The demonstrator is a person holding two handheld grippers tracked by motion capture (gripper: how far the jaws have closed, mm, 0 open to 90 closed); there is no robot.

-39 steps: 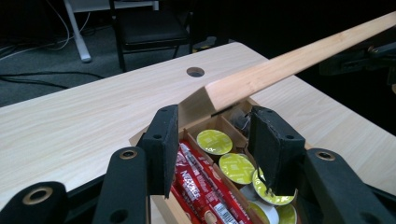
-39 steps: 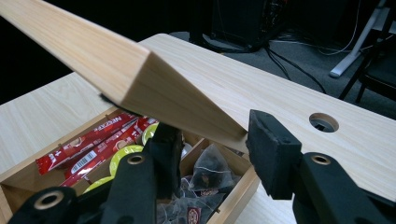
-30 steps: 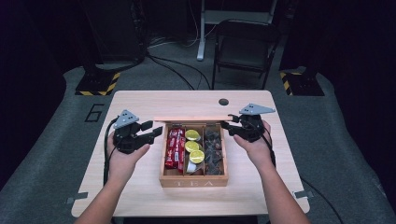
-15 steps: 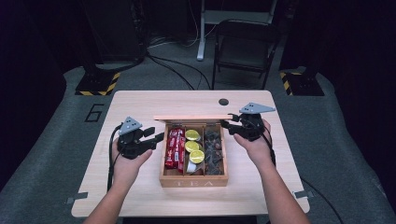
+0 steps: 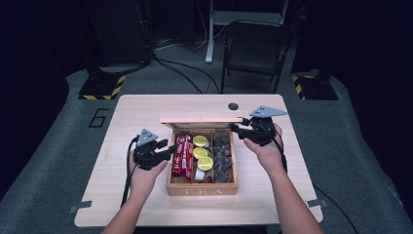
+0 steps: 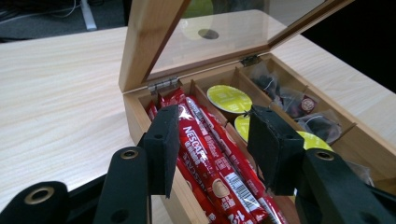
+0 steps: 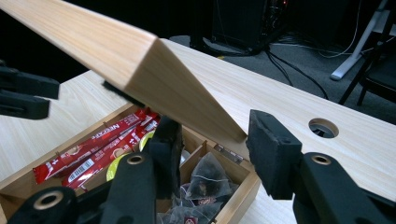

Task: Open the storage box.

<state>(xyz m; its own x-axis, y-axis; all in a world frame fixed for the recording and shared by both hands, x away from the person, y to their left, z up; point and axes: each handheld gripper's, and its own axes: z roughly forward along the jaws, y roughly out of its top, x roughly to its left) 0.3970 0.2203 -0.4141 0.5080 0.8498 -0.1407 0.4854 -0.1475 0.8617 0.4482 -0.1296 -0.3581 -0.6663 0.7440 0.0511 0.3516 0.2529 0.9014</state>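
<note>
An open wooden tea box (image 5: 202, 190) sits mid-table, its glass-paned lid (image 5: 202, 120) raised at the back. Its left compartment holds red Nescafe sachets (image 6: 205, 154), the middle one yellow capsules (image 6: 229, 98), the right one tea bags (image 6: 289, 100). My left gripper (image 6: 217, 140) is open at the box's left side (image 5: 170, 148). Its pads straddle the sachets (image 5: 182, 155) just above them without pressing. My right gripper (image 7: 215, 144) is shut on the lid's (image 7: 93, 42) right end near the hinge (image 5: 236, 127) and holds it up. The left gripper (image 7: 28, 95) shows beyond the sachets (image 7: 93, 144).
A round cable hole (image 5: 233, 106) lies in the tabletop behind the box. A dark chair (image 5: 253, 48) and cables stand on the floor past the far edge. Bare table flanks the box on both sides.
My left gripper has come down and in towards the box, so its jaws now sit over the red sachets. The right gripper and the lid have stayed put.
</note>
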